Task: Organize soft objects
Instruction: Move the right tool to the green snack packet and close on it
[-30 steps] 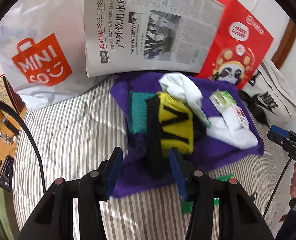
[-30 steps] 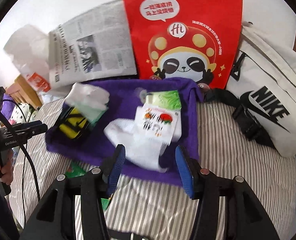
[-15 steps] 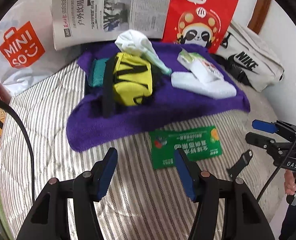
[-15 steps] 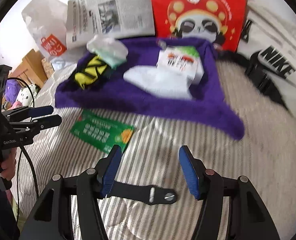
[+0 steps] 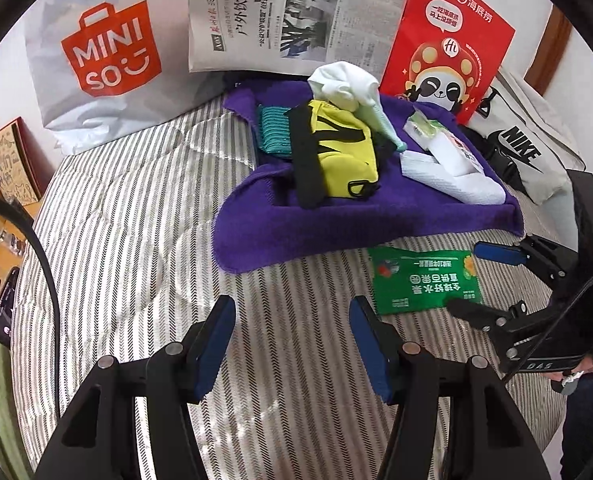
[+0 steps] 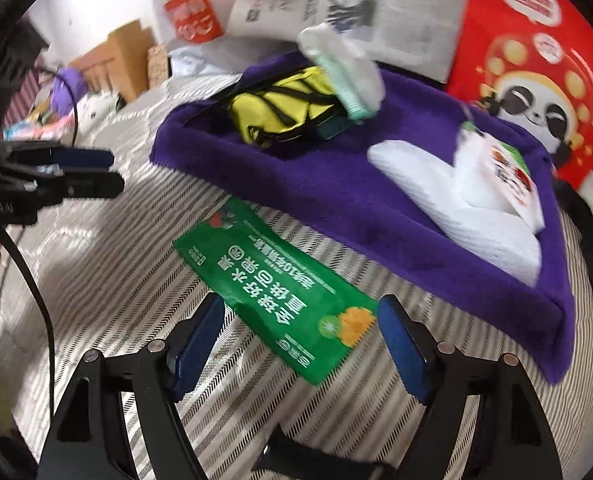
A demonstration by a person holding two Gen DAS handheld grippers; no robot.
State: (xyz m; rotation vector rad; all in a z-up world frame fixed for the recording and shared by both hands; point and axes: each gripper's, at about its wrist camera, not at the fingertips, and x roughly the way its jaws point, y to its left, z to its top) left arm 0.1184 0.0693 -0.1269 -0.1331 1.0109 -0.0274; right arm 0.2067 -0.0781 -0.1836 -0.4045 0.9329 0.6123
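A striped bed cover [image 5: 128,216] filled both views. Toward its far edge lay a purple towel [image 5: 336,224], and on the towel sat the soft things: a yellow and black pouch [image 5: 340,152] near the towel's left side, a teal cloth [image 5: 274,132] just beside it, a white sock with a mint cuff [image 5: 348,84] resting on the pouch's far end, and folded white socks with a printed label [image 5: 448,164] toward the towel's right edge. A flat green packet [image 6: 272,300] lay on the bed cover just in front of the towel's near edge.

The left gripper [image 5: 292,332] hovered over bare bed cover, its jaws spread with nothing between them. The right gripper [image 6: 300,340] had its jaws spread wide, having just been opening, and straddled the near end of the green packet without pressing on it.

Along the far edge stood a white shopping bag with an orange logo [image 5: 108,52], a newspaper [image 5: 296,16], a red panda bag [image 5: 448,44] and a white sports bag [image 5: 528,148].
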